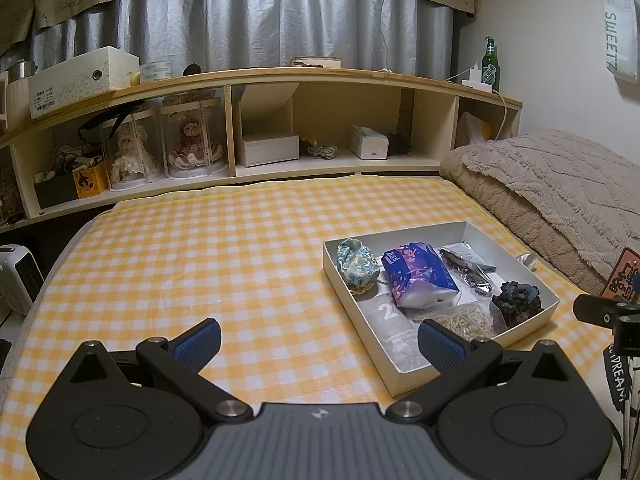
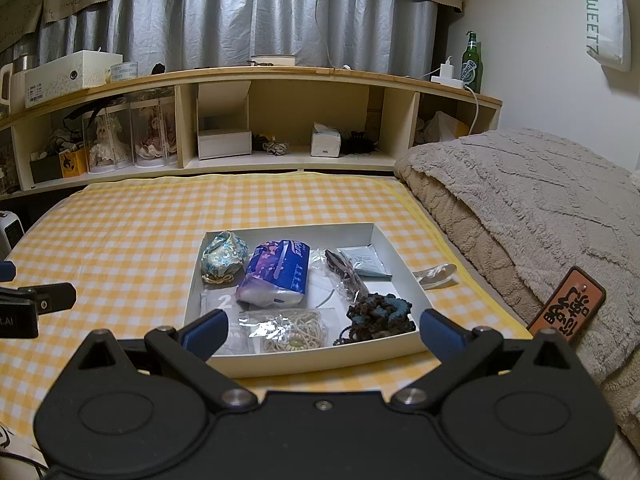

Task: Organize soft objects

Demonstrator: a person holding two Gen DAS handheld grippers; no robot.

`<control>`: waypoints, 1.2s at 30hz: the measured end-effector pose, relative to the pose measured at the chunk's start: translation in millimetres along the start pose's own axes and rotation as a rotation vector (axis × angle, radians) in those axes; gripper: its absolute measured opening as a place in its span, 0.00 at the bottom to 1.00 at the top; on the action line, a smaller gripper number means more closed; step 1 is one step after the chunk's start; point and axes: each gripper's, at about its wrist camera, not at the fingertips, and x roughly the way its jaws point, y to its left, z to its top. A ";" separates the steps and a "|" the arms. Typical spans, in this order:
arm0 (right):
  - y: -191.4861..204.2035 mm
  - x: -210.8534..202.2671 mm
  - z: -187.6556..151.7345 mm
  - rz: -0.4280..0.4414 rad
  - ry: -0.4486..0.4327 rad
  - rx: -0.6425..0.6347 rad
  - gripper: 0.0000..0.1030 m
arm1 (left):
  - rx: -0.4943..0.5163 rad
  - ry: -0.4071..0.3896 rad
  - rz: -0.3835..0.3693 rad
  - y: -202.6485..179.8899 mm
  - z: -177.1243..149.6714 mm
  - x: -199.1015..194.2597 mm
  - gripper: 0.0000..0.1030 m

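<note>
**Both hand-held grippers wide open over bed, soft items lying in white box**

The white box is being used as the landmark; it is resting on the yellow checked bed sheet, near the folded beige blanket.

Inside the box, the following are being seen:
- floral fabric pouch, sitting in the far-left corner
- blue tissue pack, lying just beside the pouch, toward the box middle
- dark item in a clear bag, lying right of the tissue pack
- flat grey sachet, lying toward the far-right corner
- dark blue-brown knitted piece, lying in the near-right corner, against the near wall
- bag of beige rubber bands, lying by the near wall, left of the knitted piece
- flat packet marked "2", lying under the near end of the tissue pack

A clear plastic wrapper is lying on the sheet just outside the box's right wall.

The left hand-held gripper is being held wide open and empty, left of the box, with its right fingertip appearing over the box's near-left part. The right hand-held gripper is also being held wide open and empty, at the box's near wall, its fingers straddling most of that wall. Nothing is being gripped.

An orange tag is being seen on the blanket, right of the box.
</note>
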 end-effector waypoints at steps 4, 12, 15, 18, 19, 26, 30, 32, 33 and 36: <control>-0.1 0.1 0.0 0.000 0.000 0.000 1.00 | 0.000 0.000 0.000 -0.1 -0.1 0.1 1.00; -0.7 0.5 0.3 0.000 0.000 0.000 1.00 | -0.001 -0.002 -0.002 0.3 0.7 -0.7 1.00; -0.8 0.7 0.4 0.001 0.000 -0.001 1.00 | -0.001 -0.002 -0.001 0.3 0.5 -0.7 1.00; -0.7 0.7 0.3 0.001 0.000 -0.001 1.00 | -0.001 -0.002 -0.001 0.3 0.4 -0.8 1.00; -0.7 0.8 0.3 0.001 0.000 -0.001 1.00 | -0.001 -0.002 -0.001 0.5 0.5 -0.8 1.00; -0.5 0.8 0.3 0.001 0.000 -0.001 1.00 | 0.000 -0.004 0.000 0.5 1.5 -1.5 1.00; -0.5 0.8 0.3 0.001 0.000 -0.001 1.00 | 0.000 -0.004 0.000 0.7 1.1 -1.4 1.00; -0.6 0.9 0.3 0.001 0.000 -0.001 1.00 | -0.002 -0.003 0.001 1.0 2.0 -1.6 1.00; -0.6 0.8 0.3 0.001 0.000 -0.001 1.00 | -0.003 -0.003 0.002 1.2 3.2 -1.8 1.00; -0.7 0.9 0.3 0.001 0.000 -0.001 1.00 | -0.001 -0.003 0.002 1.1 3.7 -1.8 1.00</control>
